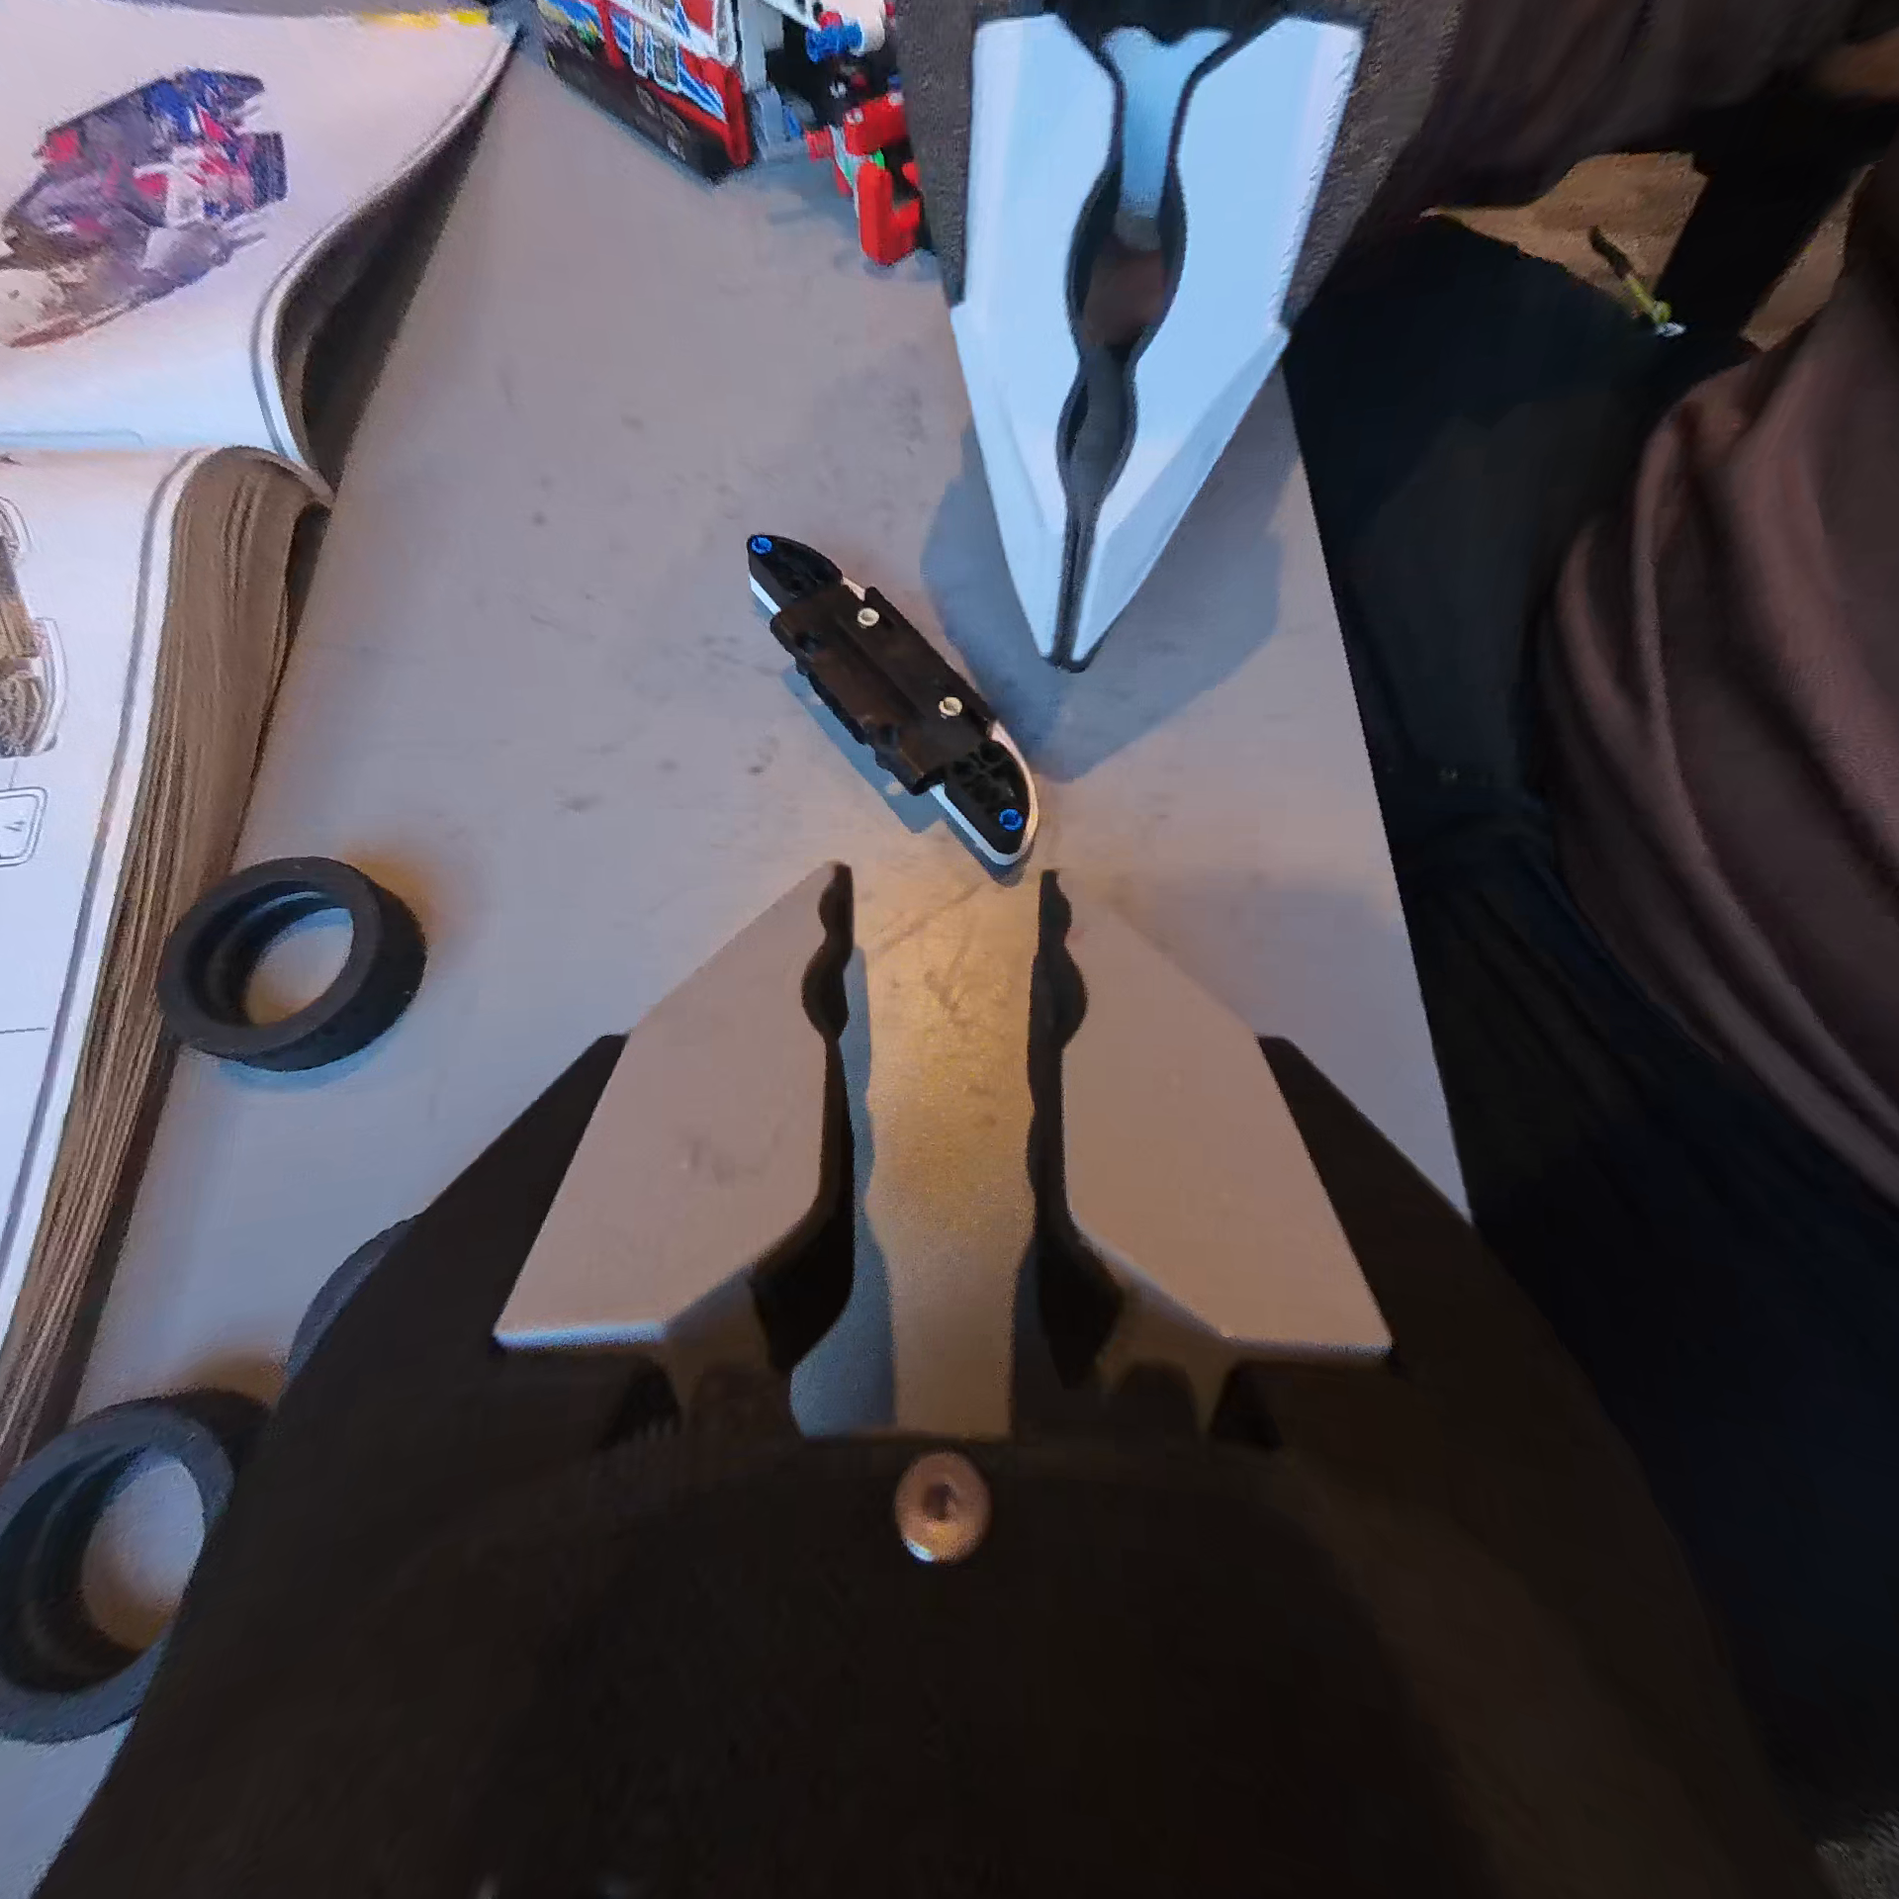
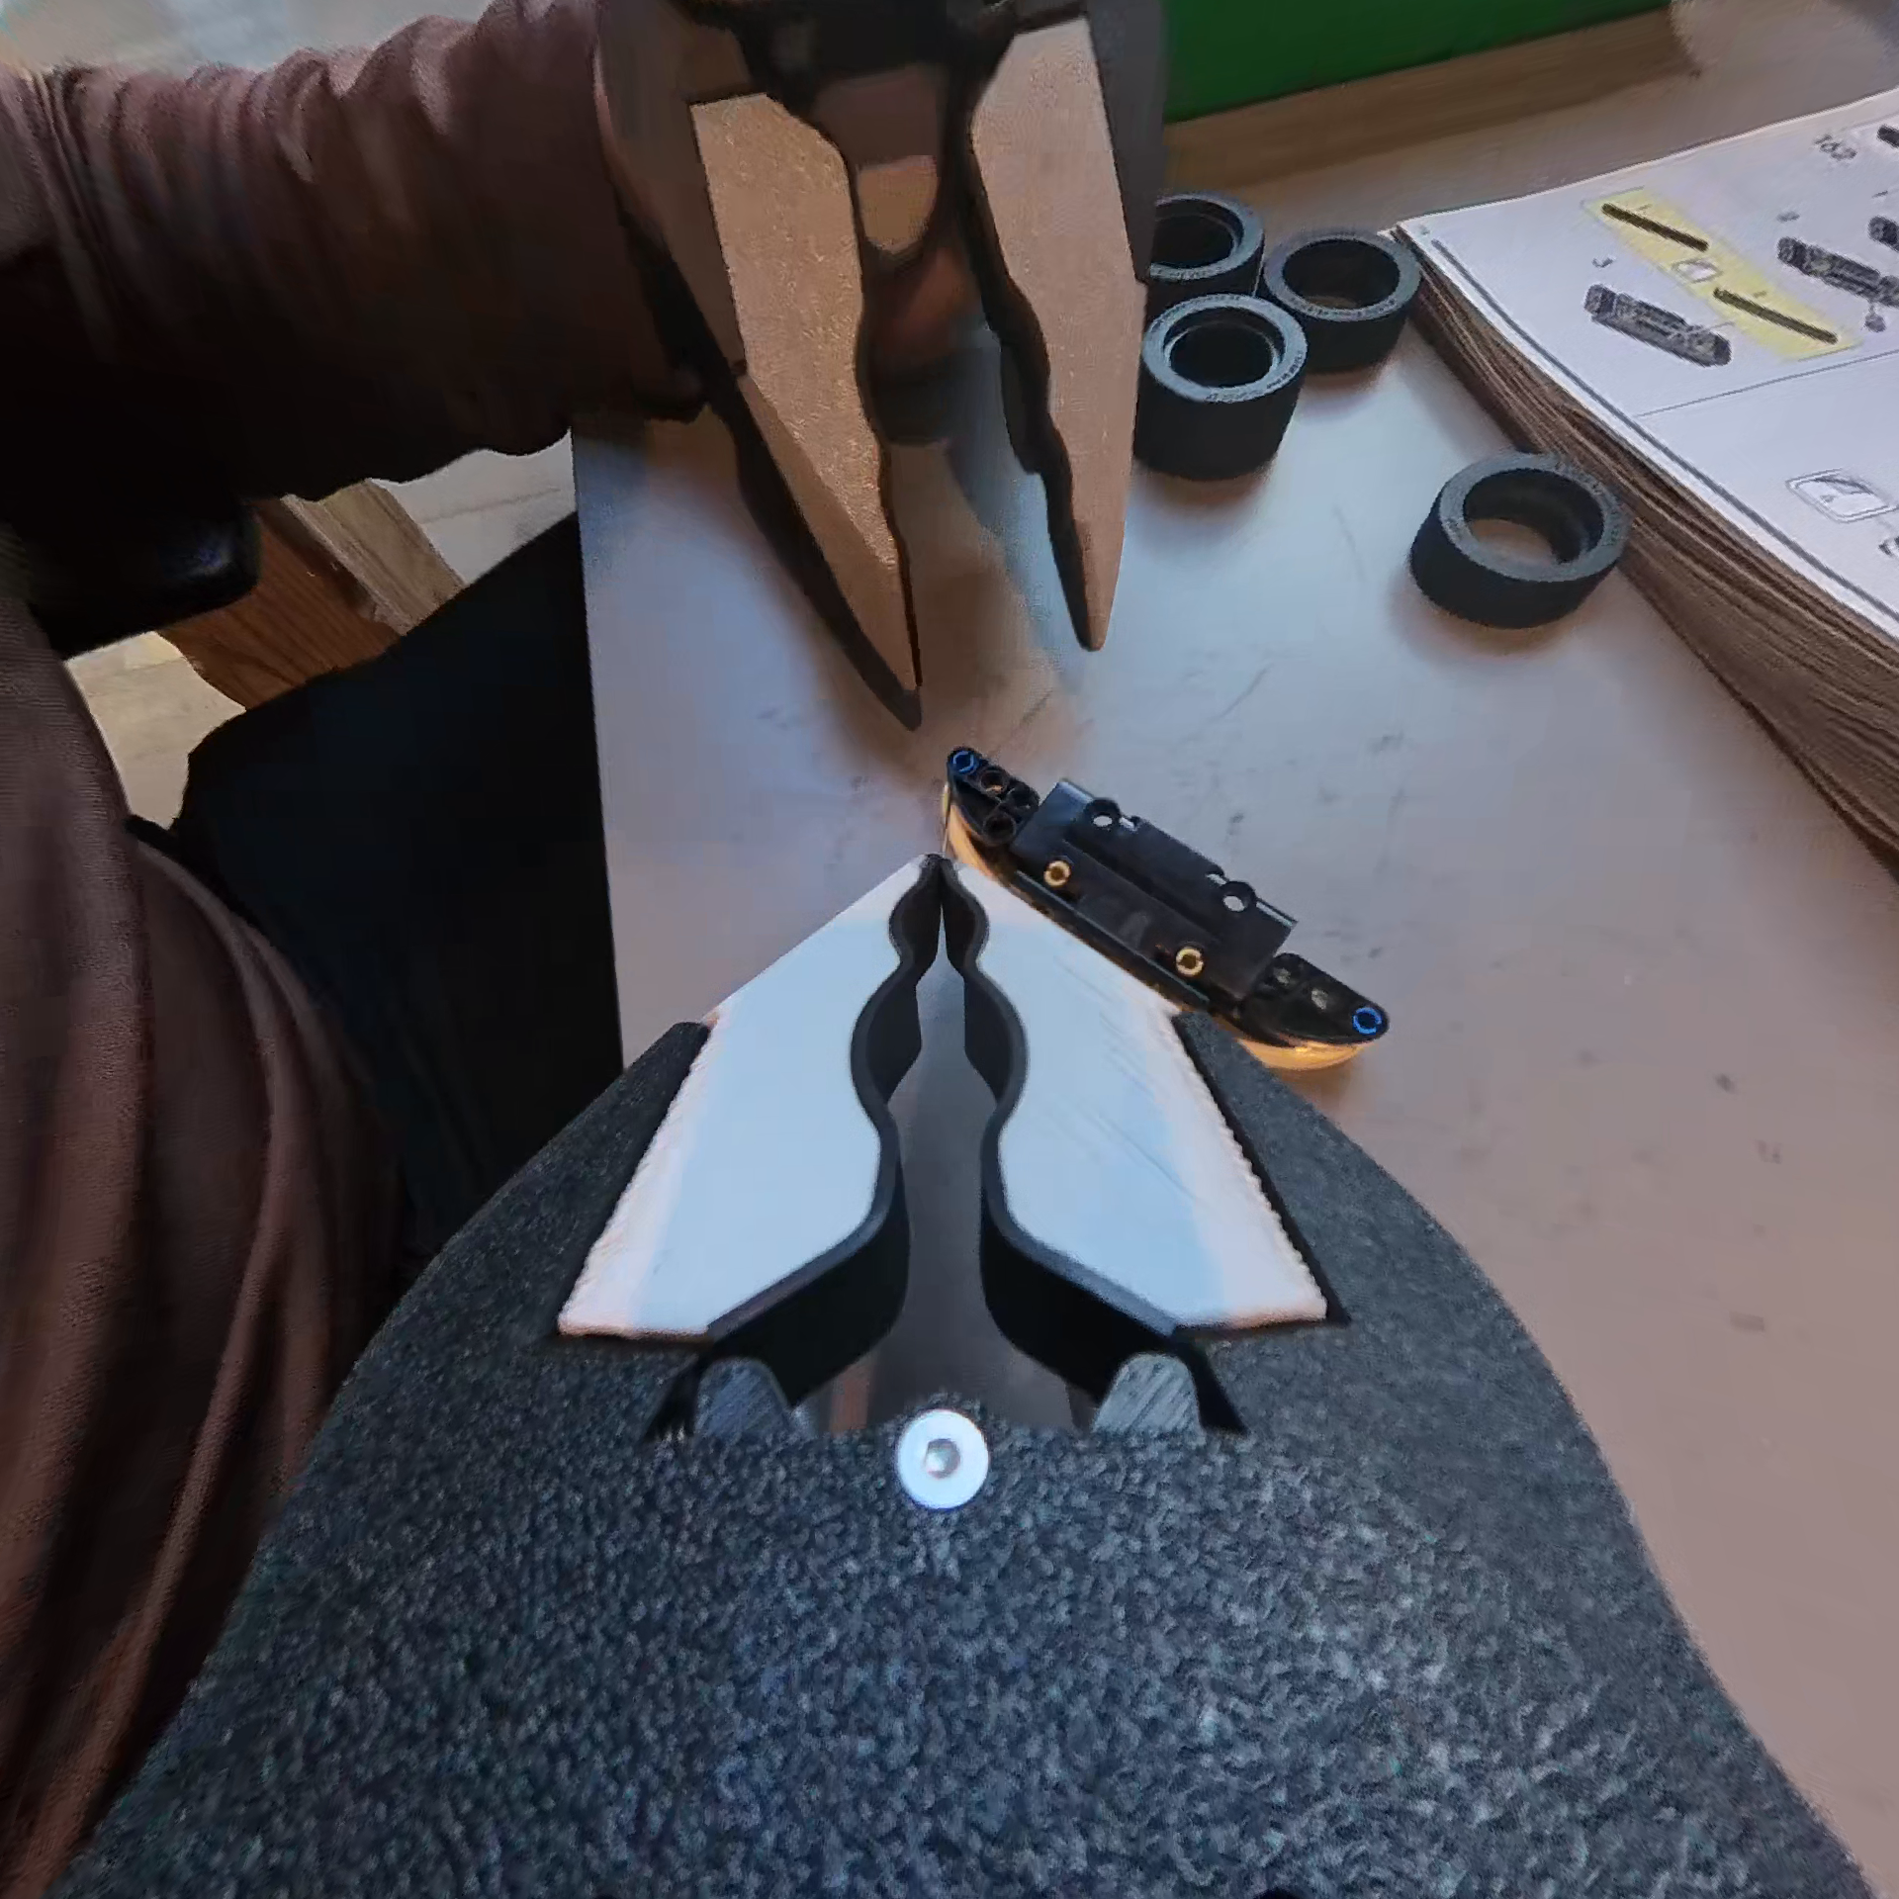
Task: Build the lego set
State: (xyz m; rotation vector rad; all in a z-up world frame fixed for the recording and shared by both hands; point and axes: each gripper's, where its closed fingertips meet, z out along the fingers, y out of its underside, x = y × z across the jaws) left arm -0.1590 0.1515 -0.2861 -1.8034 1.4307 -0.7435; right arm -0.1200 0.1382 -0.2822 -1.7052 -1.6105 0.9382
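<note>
- Two grippers face each other over the grey table [image 1: 575, 637], neither holding anything.
- My left gripper [image 1: 945, 884] has its jaws parted, a clear gap between the tips; nothing sits in that gap. Seen from the right wrist view [image 2: 1002, 668], its tips hang just above the table near the edge.
- My right gripper [image 2: 940, 873] is closed tip to tip, empty; from the left wrist view [image 1: 1069, 647] its point stands on or just over the table, I cannot tell which.
- Lego assembly [image 1: 889, 699], a long black piece with white curved ends and blue pins, lies flat on the table between the two grippers, just beside both sets of tips [image 2: 1161, 904]; whether either touches it is unclear.
- Four black tyres [image 2: 1516, 540] lie loose beyond it, three of them clustered.
- Open instruction booklet [image 2: 1696, 339] rests on the table edge beside the tyres.
- Boxed set and red parts [image 1: 719, 92] sit at the far end, blurred.
</note>
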